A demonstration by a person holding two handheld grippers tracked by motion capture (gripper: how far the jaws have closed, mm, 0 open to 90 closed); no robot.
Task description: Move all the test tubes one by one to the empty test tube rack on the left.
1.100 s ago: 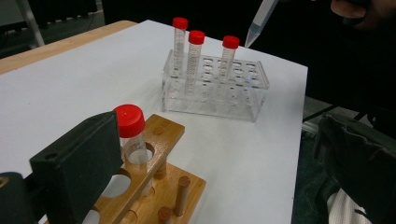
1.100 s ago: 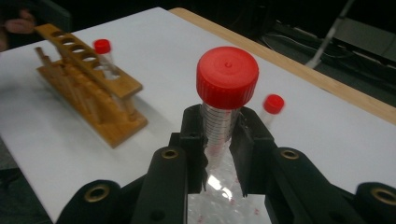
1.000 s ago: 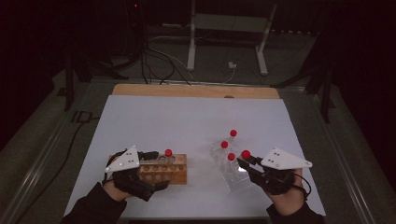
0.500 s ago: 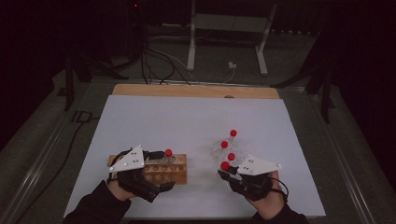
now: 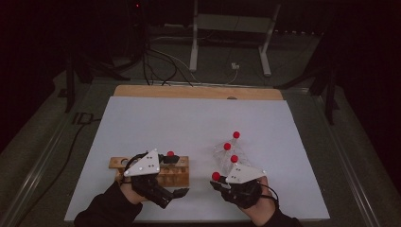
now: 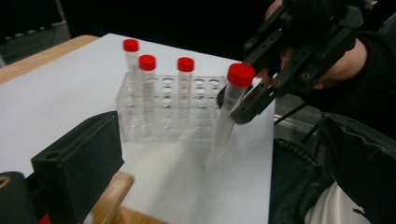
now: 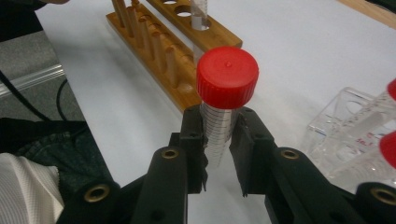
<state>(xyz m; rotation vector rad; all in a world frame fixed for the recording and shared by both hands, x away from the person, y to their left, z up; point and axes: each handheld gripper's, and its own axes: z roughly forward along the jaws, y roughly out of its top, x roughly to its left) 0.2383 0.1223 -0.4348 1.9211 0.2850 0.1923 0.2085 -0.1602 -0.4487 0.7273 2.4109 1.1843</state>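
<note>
Since the earlier frames, the right tool (image 5: 218,182) has come back from beside the clear rack toward the person's edge of the table and lower, carrying a red-capped tube with it; the left tool (image 5: 182,192) has shifted slightly along the wooden rack.

White table (image 5: 198,118): carries both racks, well apart from each other, wooden one at left, clear one at right.

Wooden rack (image 5: 176,176): lies flat near the front edge. One red-capped tube (image 5: 170,153) stands in it. The left hand (image 5: 142,182) sits over its front side.

Clear plastic rack (image 6: 163,112): seen in the left tool's view with three red-capped tubes (image 6: 186,81) upright in its holes. In the high view it sits just beyond the right hand (image 5: 248,191).

Right tool: jaws pressed onto the held tube (image 7: 219,126), pinching its clear graduated body just under the red cap (image 7: 227,77). Tube is roughly upright, its tapered tip above the table and not in either rack. In the high view it is between the two racks, nearer the clear one.

Left tool: one black jaw is visible at the bottom of its own view; in the high view the jaws point right past the wooden rack's front. Whether they are spread or pressed together cannot be told.
</note>
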